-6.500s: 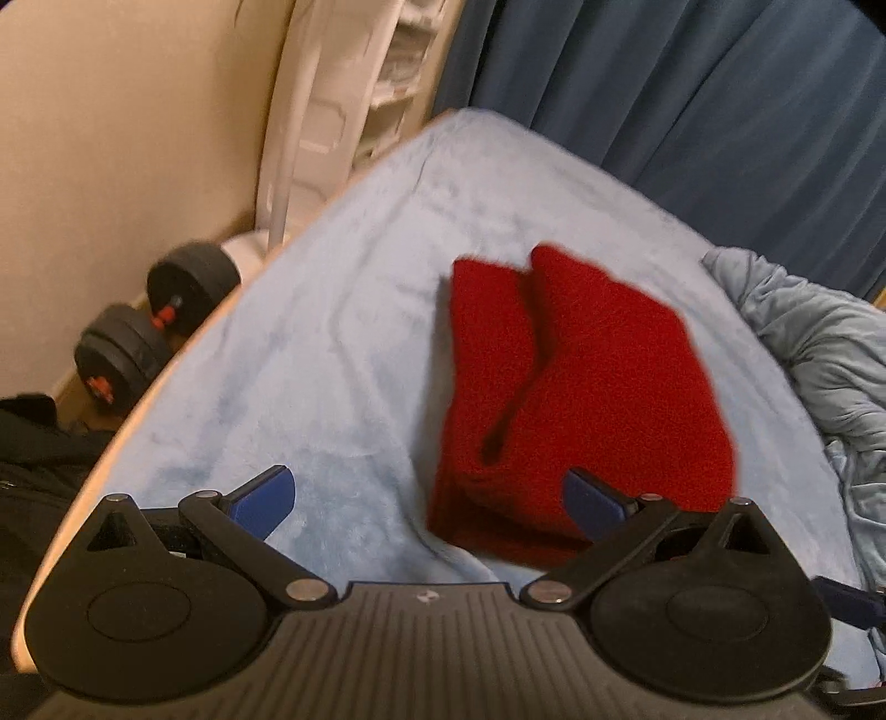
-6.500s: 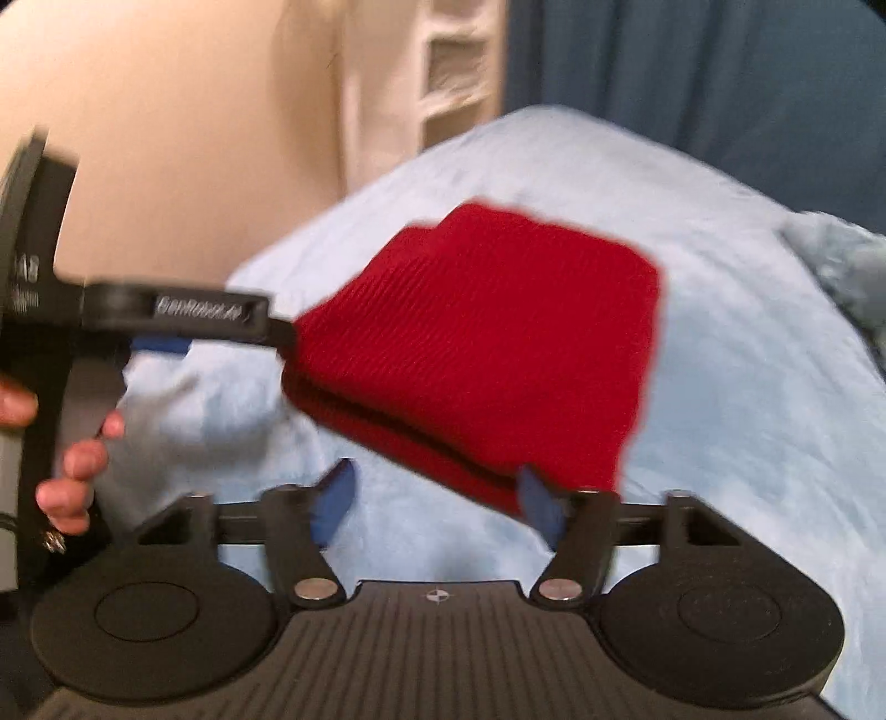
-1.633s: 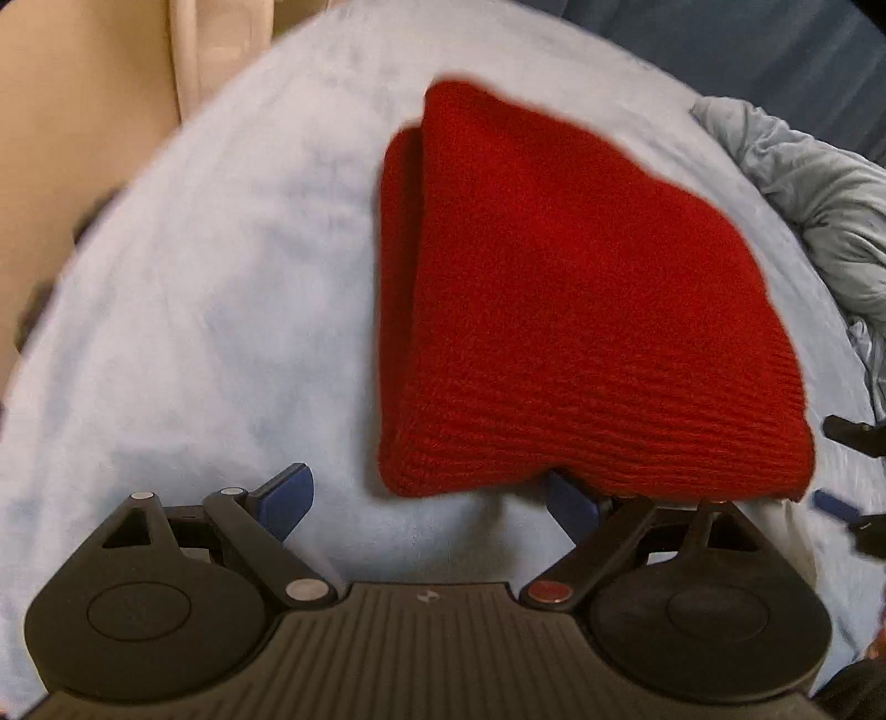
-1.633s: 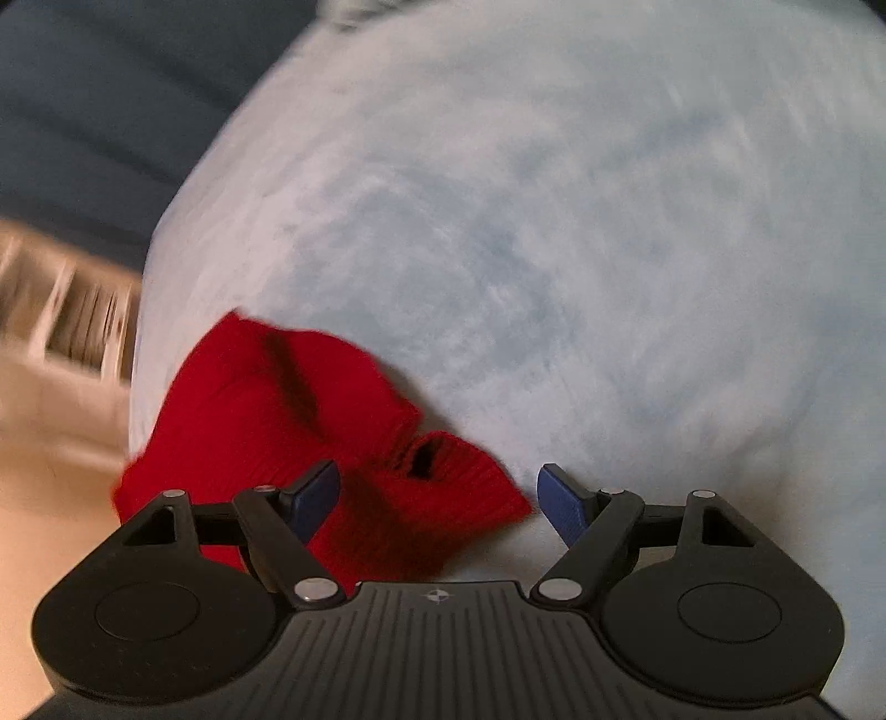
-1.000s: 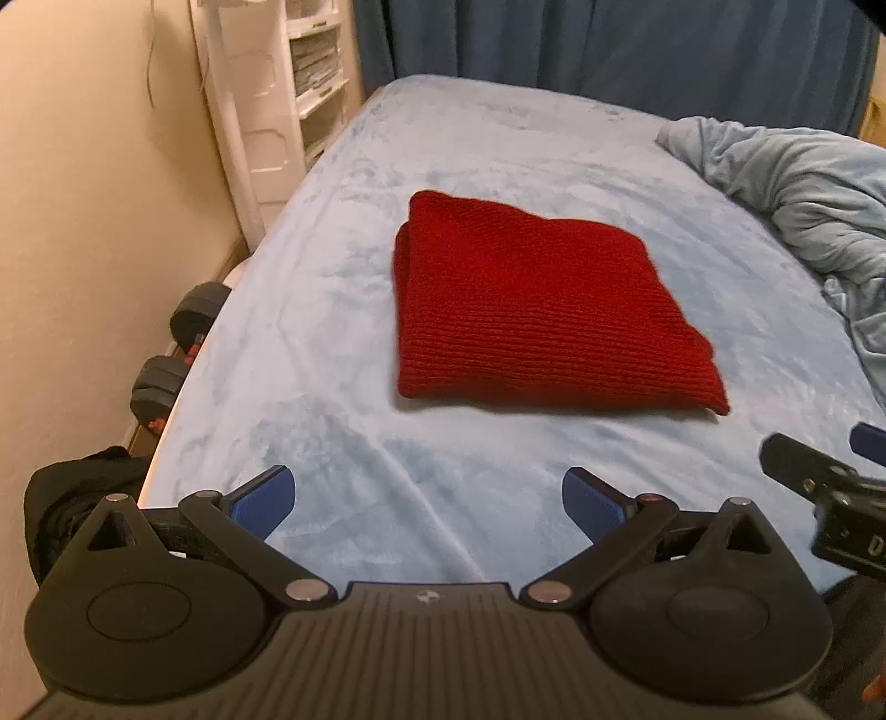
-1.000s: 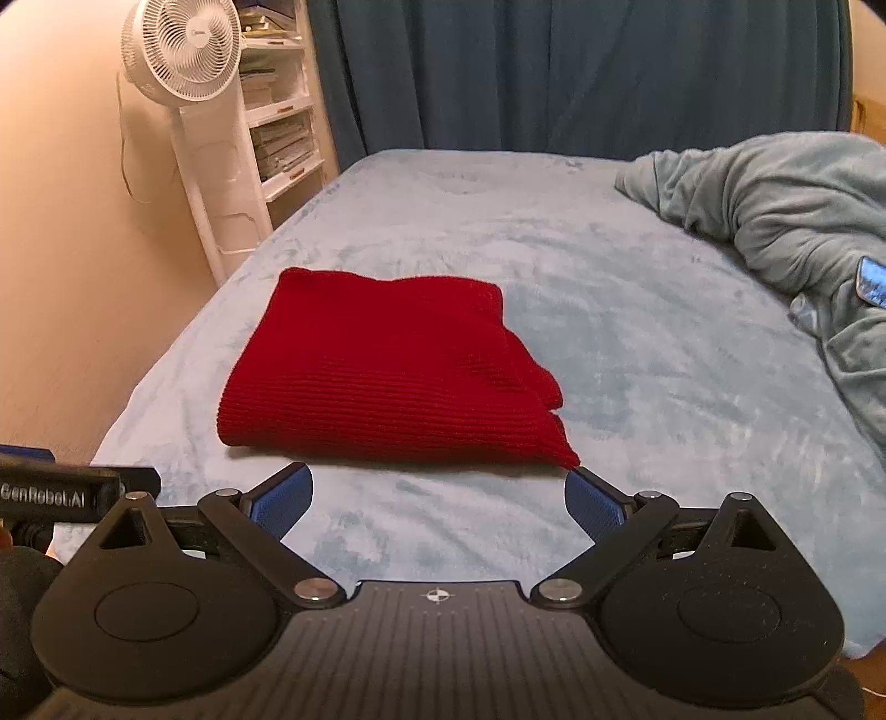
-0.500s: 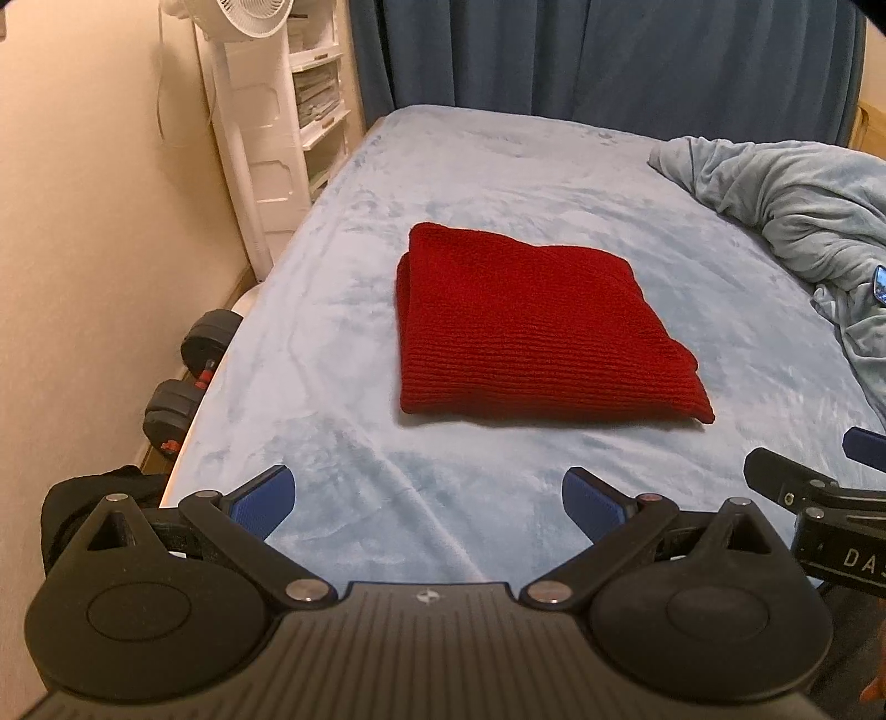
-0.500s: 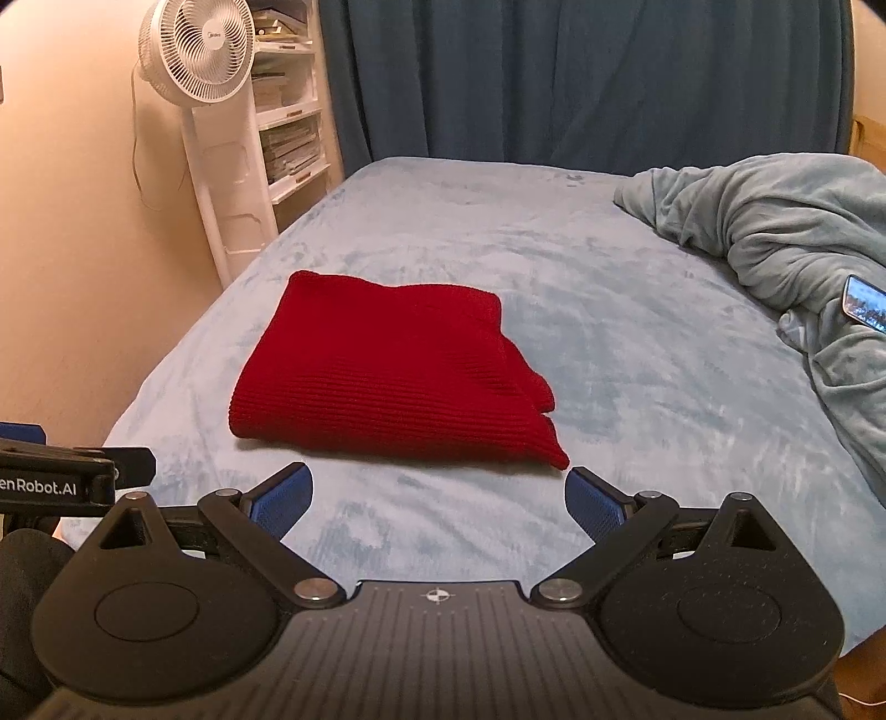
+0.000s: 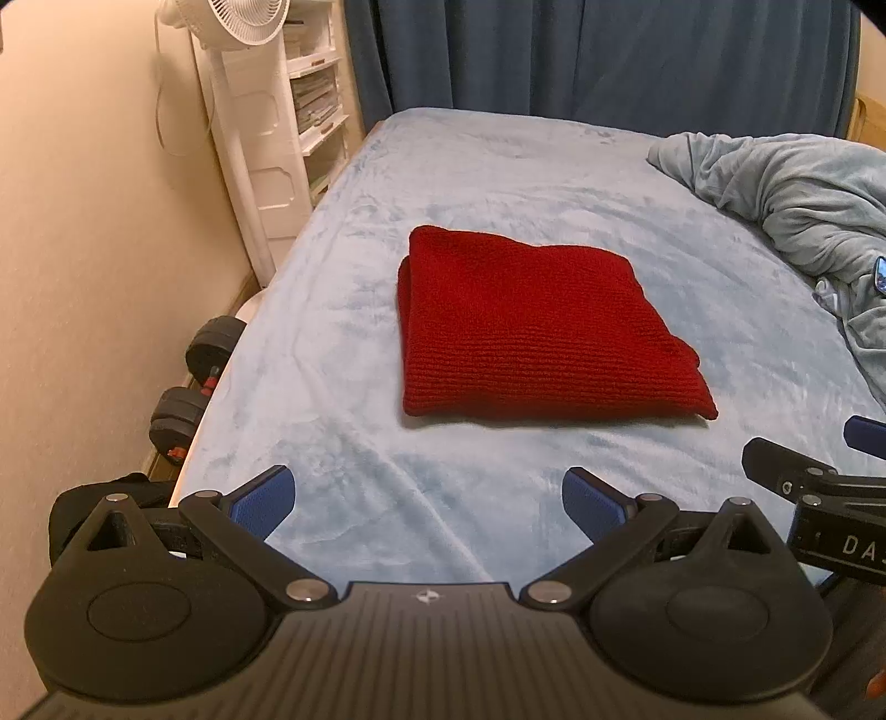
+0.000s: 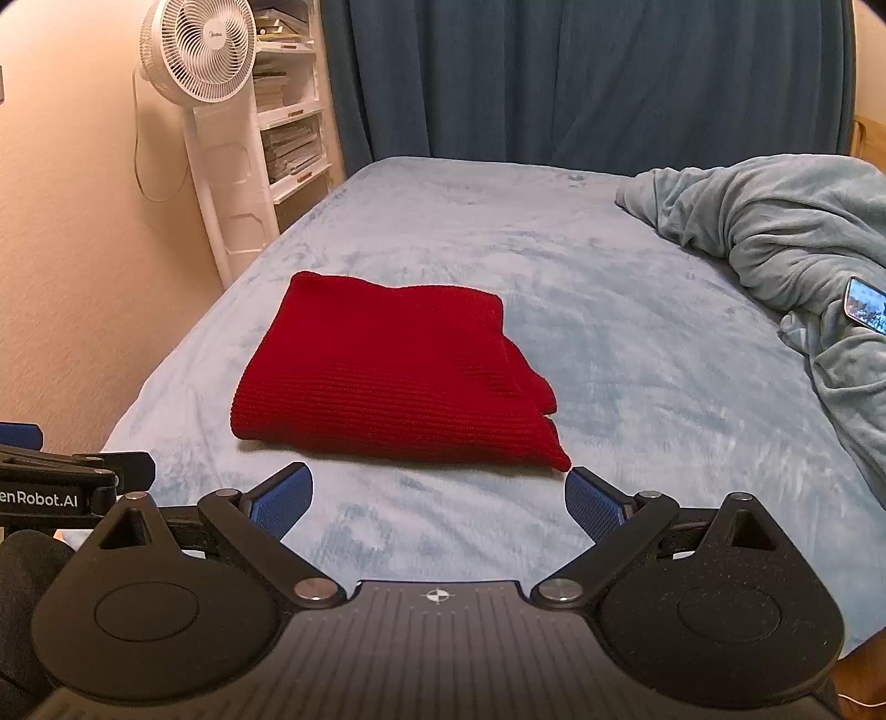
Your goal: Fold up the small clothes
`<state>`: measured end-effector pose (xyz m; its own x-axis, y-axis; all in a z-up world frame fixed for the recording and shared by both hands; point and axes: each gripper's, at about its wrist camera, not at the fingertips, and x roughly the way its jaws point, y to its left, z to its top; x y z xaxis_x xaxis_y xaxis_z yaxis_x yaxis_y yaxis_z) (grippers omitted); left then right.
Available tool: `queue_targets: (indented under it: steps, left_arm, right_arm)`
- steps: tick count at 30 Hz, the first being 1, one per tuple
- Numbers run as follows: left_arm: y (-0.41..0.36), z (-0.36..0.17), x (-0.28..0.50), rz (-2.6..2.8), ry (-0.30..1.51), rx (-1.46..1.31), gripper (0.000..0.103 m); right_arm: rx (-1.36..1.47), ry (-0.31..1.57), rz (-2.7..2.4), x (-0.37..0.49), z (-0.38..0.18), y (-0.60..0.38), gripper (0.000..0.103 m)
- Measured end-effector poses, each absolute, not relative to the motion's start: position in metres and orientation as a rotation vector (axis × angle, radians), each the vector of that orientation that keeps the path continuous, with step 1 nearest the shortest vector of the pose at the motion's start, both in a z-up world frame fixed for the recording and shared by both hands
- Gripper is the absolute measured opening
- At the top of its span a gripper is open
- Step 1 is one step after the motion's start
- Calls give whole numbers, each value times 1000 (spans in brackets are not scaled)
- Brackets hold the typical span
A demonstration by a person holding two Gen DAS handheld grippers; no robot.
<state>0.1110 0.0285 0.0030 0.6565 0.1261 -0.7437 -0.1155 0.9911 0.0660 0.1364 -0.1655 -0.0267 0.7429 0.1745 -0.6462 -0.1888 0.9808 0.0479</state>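
Your pale blue plush-covered bed carries the folded red knit garment, a neat ribbed rectangle near its left edge, layered ends at its right. Your left gripper and right gripper hover short of it, fingers spread apart, empty. "enRobot.AI" reads on the left one.

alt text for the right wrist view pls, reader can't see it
A folded red knit garment lies flat on a light blue bed, just beyond the open, empty right tongs. A rumpled grey-blue blanket with a phone on it lies to the right; a white fan, shelves and dark blue curtains stand behind, and the left tongs edge in at lower left.
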Motion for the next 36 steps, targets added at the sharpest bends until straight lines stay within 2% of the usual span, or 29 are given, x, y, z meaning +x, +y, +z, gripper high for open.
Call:
queue_targets:
  steps: [36]
  left_arm:
    - [32, -3, 110, 136, 849, 17, 103]
  right_arm:
    - [-27, 719, 207, 136, -30, -162, 98]
